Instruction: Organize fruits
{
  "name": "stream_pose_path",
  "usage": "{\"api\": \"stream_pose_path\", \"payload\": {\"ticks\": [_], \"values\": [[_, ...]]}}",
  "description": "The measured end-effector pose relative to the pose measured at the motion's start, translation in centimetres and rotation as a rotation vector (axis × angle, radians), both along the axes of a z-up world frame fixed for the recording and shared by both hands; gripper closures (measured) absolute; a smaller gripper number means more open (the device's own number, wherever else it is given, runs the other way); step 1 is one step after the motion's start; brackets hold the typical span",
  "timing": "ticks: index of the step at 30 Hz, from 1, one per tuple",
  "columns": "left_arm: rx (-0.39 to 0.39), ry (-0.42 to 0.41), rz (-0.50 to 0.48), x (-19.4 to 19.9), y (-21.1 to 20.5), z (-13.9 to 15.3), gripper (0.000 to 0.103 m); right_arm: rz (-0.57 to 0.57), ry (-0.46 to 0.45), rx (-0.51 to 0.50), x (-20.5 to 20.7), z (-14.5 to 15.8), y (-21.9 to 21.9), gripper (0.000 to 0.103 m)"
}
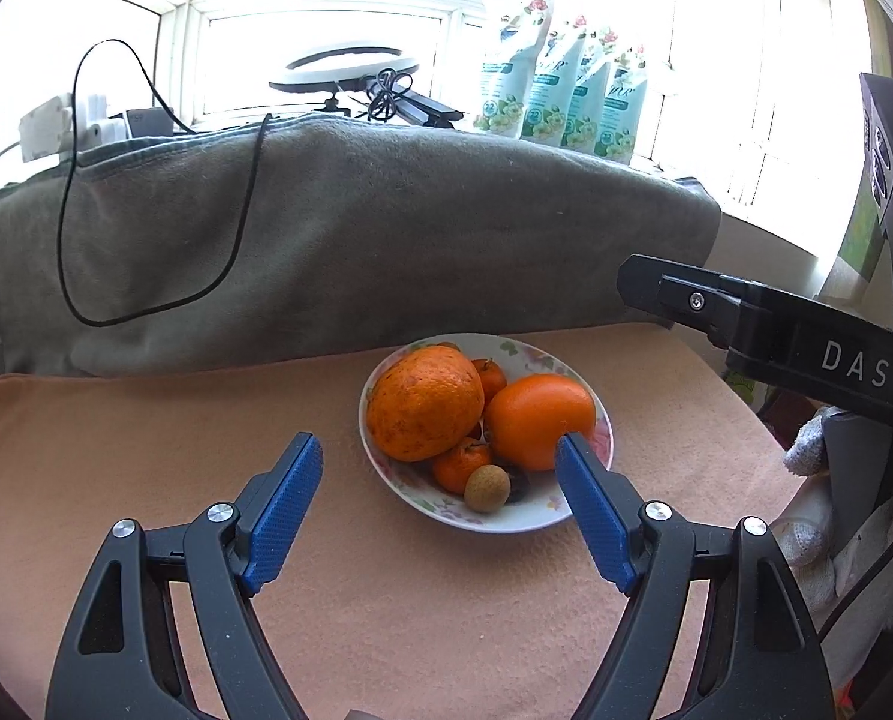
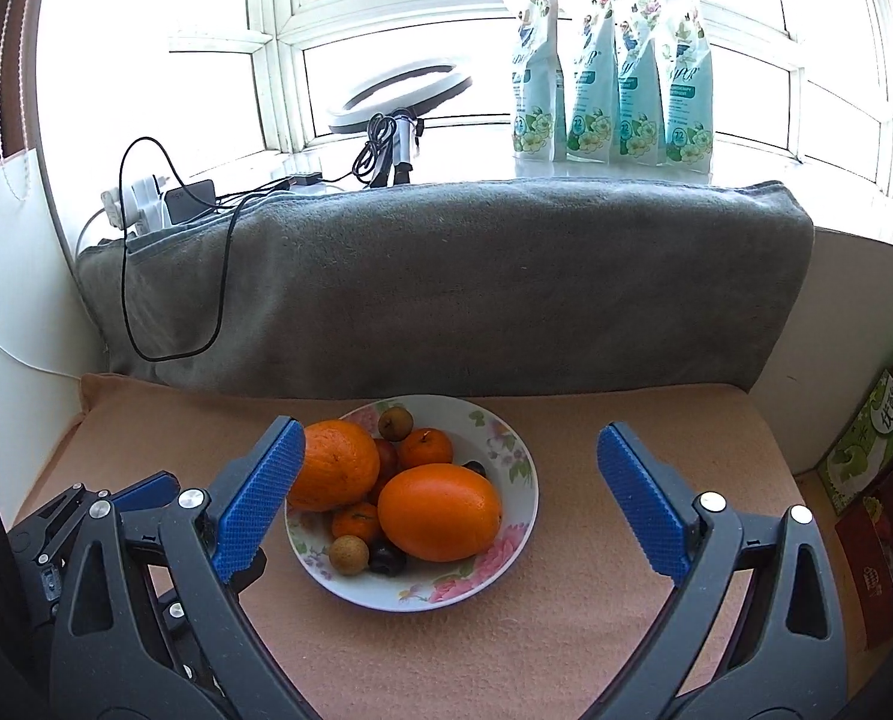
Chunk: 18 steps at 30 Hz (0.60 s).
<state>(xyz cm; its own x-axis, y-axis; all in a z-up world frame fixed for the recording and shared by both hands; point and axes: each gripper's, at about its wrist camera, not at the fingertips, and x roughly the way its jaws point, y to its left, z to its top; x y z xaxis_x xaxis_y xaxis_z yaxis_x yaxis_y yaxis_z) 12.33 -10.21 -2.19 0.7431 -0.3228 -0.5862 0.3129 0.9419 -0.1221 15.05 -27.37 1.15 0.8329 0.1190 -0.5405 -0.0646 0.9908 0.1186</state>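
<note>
At mid-cloth, nearer the back edge, the plate (image 2: pixel 521 516) holds all the fruit seen: a smooth orange (image 2: pixel 440 510) on the right-front, a rougher orange (image 2: pixel 335 465) on the left, small tangerines (image 2: pixel 425 447) between and in front of them, a longan (image 2: pixel 348 554) at the front rim with a dark fruit (image 2: pixel 388 560) beside it, and another brown fruit (image 2: pixel 395 423) at the back. Nothing lies on the cloth (image 2: pixel 506 660) outside the plate, so this reads as late in the task or a final check; cannot tell which fruit is next. Left gripper (image 1: pixel 440 492) hovers at the plate's near side, fingers wide, nothing between them, right pad (image 1: pixel 590 516) overlapping the smooth orange in view; contact cannot be told. Right gripper (image 2: pixel 446 498) also wide and empty, framing the plate from the near side. If any fruit needs shifting: come down straight over it, straddle the widest part, close slowly since round skins roll, and keep pads clear of the rim so the plate doesn't tip or slide. The small fruit is wedged under the big oranges, so nudging could spill it. Behind: grey blanket (image 2: pixel 446 288), cable (image 2: pixel 176 276), pouches (image 2: pixel 614 78) on the sill.
</note>
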Motion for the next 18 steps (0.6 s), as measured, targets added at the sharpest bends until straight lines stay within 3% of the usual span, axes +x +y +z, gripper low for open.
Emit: {"api": "stream_pose_path", "payload": {"ticks": [18], "values": [[0.023, -0.019, 0.045, -4.4, 2.7, 2.0, 0.022, 0.036, -0.036, 0.049, -6.4, 0.6, -0.6, 0.003]]}}
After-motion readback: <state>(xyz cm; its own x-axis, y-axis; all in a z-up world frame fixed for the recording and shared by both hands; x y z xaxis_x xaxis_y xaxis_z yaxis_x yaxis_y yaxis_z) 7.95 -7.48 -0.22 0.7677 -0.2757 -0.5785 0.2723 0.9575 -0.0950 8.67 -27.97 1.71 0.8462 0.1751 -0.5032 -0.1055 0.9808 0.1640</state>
